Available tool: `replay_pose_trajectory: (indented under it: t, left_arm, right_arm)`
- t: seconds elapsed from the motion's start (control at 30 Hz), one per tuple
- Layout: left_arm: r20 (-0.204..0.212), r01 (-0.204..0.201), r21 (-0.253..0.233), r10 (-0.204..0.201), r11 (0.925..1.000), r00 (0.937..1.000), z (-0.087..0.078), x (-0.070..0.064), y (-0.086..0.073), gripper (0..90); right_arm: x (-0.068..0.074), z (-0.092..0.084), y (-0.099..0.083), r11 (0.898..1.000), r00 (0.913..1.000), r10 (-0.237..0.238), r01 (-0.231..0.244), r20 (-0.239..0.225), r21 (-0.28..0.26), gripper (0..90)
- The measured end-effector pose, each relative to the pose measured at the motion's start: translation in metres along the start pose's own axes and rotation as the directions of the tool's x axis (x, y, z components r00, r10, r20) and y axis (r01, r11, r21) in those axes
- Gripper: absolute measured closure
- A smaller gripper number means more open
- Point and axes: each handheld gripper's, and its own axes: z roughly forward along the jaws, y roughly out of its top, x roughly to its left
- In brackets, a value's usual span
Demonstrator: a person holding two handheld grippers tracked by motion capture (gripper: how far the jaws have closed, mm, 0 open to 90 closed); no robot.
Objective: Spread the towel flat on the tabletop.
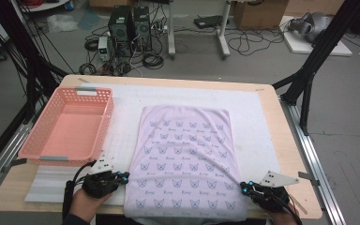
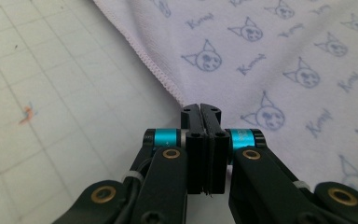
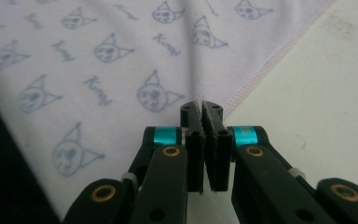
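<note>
Towel [image 1: 186, 159] lies flat on counter [image 1: 267, 101], near end draped over front edge, laid square so both side hems can be reached. Left gripper [image 1: 125, 176] at left hem, right gripper [image 1: 243, 187] at right hem (mirror positions, likely for a fold). Both jaws fully closed at cloth edge; cannot tell whether fabric is pinched. Pink basket [image 1: 101, 96] waits left, well apart.
</note>
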Motion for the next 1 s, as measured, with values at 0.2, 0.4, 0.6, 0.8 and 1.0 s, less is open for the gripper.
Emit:
replay_pose_trajectory:
  t: [0.2,0.4,0.6,0.8,1.0]
  left_arm:
    - [0.011,0.043,-0.119,-0.042,0.9919,0.9991,0.001,0.005,0.005,52.6]
    - [0.033,0.07,-0.214,-0.064,0.9743,0.9974,0.013,0.018,0.025,41.1]
    - [-0.06,0.095,-0.165,-0.107,0.9817,0.9925,0.045,0.038,0.049,44.5]
    - [-0.161,0.093,-0.081,-0.105,0.9924,0.9814,0.078,0.046,0.06,66.4]
    - [-0.259,0.121,-0.093,-0.141,0.9883,0.9555,0.078,0.051,0.063,88.2]
  right_arm:
    - [-0.002,-0.005,0.005,0.997,0.9993,0.037,-0.036,0.006,-0.07,59.9]
    - [-0.02,0.009,0.021,0.988,0.9887,0.094,-0.078,0.117,-0.135,48.3]
    - [-0.044,0.052,0.043,0.988,0.9752,0.136,-0.121,0.174,-0.098,52.1]
    - [-0.056,0.071,0.058,0.99,0.9725,0.139,-0.137,0.187,-0.025,84.2]
    - [-0.06,0.071,0.06,0.995,0.9617,0.1,-0.102,0.255,-0.006,88.4]
